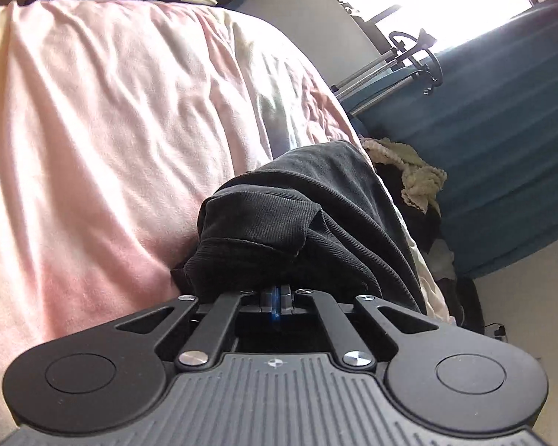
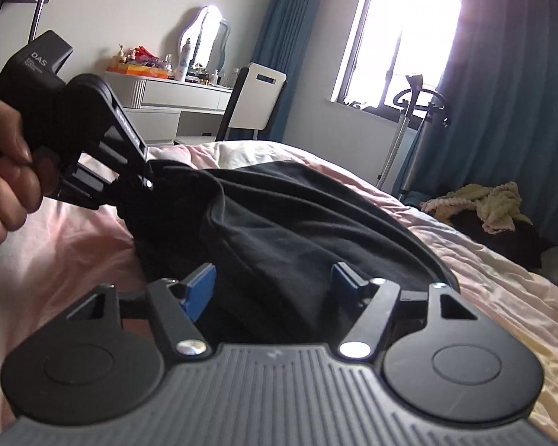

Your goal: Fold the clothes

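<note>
On the bed: black garment (image 2: 279, 223) lies bunched on the pink bedsheet (image 1: 93, 130).
Left gripper (image 1: 277, 295): pads together, clamped on a garment edge.
Right gripper (image 2: 273, 282): jaws apart, straddling cloth, gripping nothing.
Risk: one-sided hold; lifting may drag or twist the fabric and spoil any fold.
Surroundings: cream towel (image 2: 480, 200) lies beyond the bed, well apart; nothing obstructs.

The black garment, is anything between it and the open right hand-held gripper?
Nothing visible. The right hand-held gripper is open with the black garment directly between its blue pads. The left hand-held gripper is shut on the same garment over the pink bedspread.
</note>
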### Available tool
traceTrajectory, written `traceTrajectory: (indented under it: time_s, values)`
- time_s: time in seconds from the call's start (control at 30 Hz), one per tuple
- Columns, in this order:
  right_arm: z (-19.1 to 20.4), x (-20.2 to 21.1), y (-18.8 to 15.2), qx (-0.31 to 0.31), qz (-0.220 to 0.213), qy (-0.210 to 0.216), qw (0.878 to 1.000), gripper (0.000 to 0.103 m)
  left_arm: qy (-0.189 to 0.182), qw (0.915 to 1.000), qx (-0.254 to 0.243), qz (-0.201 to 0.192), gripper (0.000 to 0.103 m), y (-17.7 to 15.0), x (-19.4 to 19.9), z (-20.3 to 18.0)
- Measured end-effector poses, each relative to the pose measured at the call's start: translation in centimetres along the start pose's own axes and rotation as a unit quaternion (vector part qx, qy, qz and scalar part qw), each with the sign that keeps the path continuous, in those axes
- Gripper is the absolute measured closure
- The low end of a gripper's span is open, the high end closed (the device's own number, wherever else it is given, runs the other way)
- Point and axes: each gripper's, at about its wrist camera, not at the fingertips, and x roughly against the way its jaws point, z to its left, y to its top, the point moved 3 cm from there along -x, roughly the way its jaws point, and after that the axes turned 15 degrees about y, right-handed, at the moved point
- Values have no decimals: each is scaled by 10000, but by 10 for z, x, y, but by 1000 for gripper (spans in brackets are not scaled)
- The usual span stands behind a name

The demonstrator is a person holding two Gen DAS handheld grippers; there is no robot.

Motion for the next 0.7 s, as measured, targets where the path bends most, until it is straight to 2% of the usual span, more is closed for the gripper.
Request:
traceTrajectory:
  time_s: [0.03, 0.1, 0.13, 0.17, 0.23, 0.3, 0.33, 0.4, 0.43, 0.47, 0.57, 0.7]
  values:
    - [0, -3, -2, 38, 37, -18, 10000, 39, 58, 9998, -138, -110, 103, -2, 1, -4]
    - [-3, -2, -3, 44, 5, -119, 9999, 57, 86, 9992, -288, -266, 102, -8, 4, -10]
    - [-6, 1, -1, -86, -26, -118, 9999, 80, 70, 9990, -304, -313, 102, -10, 6, -12]
    - [-10, 4, 1, -281, -87, -70, 9995, 92, -32, 9994, -216, -276, 102, -13, 8, -11]
    - [-17, 15, 5, -629, -383, -14, 9973, 98, -476, 9989, -21, -36, 101, -17, 18, -13]
    - [-21, 24, 9, -844, -582, 8, 9947, 99, -849, 9964, -46, 6, 100, -26, 30, -18]
    - [-22, 26, 10, -862, -603, -2, 9944, 99, -1038, 9946, -59, 27, 95, -30, 35, -20]
    - [-22, 29, 12, -898, -645, -23, 9939, 99, -1563, 9876, -89, 106, 80, -36, 39, -27]
    - [-23, 31, 13, -915, -666, -34, 9936, 99, -1841, 9827, -99, 150, 58, -38, 40, -32]
    - [-23, 33, 15, -933, -687, -44, 9933, 99, -2110, 9772, -106, 193, 41, -39, 40, -37]
    - [-24, 39, 18, -986, -750, -75, 9923, 99, -2239, 9743, 39, 264, 37, -35, 29, -37]
    - [-25, 46, 23, -1029, -817, -108, 9913, 99, -1908, 9784, 686, 395, 39, -21, -1, -20]
